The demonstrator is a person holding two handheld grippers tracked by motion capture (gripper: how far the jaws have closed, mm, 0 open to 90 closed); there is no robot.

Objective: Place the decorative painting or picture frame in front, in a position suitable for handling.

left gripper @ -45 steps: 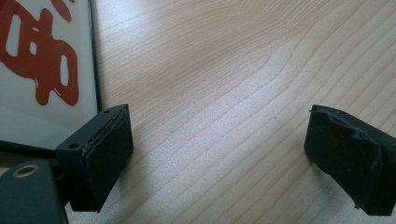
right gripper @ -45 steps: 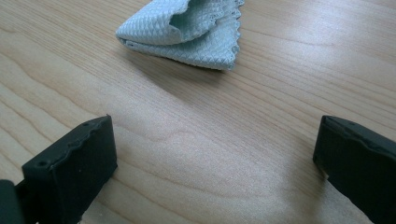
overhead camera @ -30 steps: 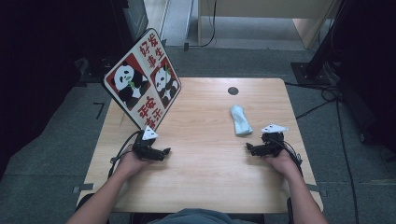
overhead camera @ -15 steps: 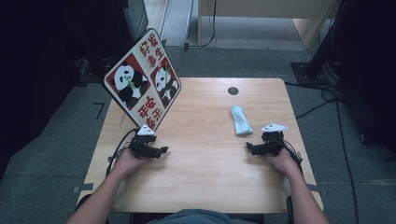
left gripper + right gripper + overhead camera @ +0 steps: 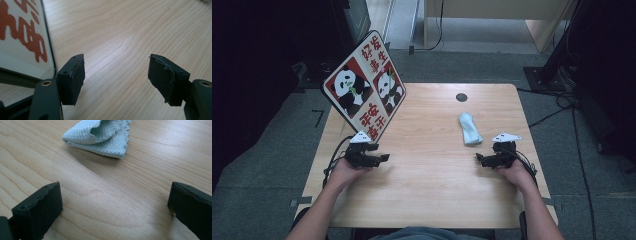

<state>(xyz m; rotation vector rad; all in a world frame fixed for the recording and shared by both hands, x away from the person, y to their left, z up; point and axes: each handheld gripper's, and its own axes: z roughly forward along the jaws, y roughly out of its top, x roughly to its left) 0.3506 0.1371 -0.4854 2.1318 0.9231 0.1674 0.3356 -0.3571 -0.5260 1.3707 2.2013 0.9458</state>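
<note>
A folded pale-blue cloth (image 5: pixel 469 128) lies on the wooden table (image 5: pixel 432 195), right of centre; it also fills the top of the right gripper view (image 5: pixel 100 137). My right gripper (image 5: pixel 479 159) rests on the table just below the cloth, jaws pointing left, open and empty (image 5: pixel 113 205). My left gripper (image 5: pixel 384 157) rests near the left edge, jaws pointing right, open with bare wood between them (image 5: pixel 116 80). A panda sign (image 5: pixel 364 90) leans just behind it, its white edge with red characters (image 5: pixel 22 37) at the left of the left gripper view.
A dark round hole (image 5: pixel 461 97) sits near the table's far edge. Cables (image 5: pixel 557 107) run over the grey floor at the right. Dark furniture stands to the left and right of the table.
Both hands with their grippers have stayed almost still on the table; the cloth and sign have not moved.
</note>
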